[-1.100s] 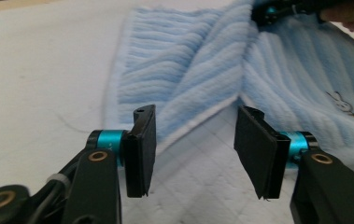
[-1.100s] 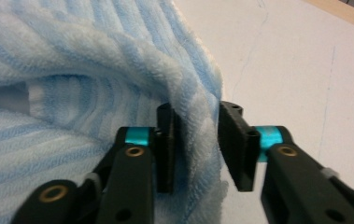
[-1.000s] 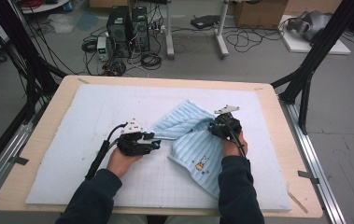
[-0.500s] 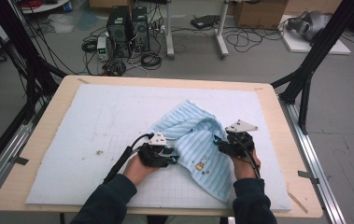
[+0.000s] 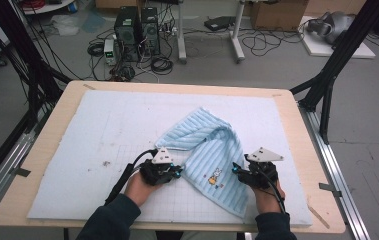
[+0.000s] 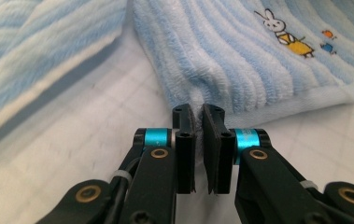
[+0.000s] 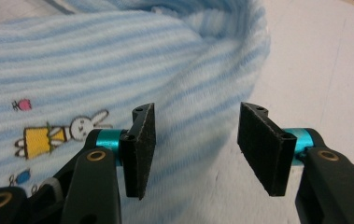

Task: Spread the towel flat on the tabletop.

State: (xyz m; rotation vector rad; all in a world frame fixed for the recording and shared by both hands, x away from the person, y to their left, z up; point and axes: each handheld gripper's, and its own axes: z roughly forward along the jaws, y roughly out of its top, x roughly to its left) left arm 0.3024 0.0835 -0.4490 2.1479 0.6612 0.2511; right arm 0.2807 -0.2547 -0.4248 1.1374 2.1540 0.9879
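Striped towel lengthwise near-to-far, folded

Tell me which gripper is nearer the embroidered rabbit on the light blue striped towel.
Left, narrowly. The left gripper sits at the towel's left edge, jaws nearly shut beside the rabbit. The right gripper hangs open over the towel's right edge, slightly farther off.

A wooden tabletop carries a pale blue gridded mat. Beyond, upper left of the frame, stand two computer towers (cables sprawl across the grey floor).
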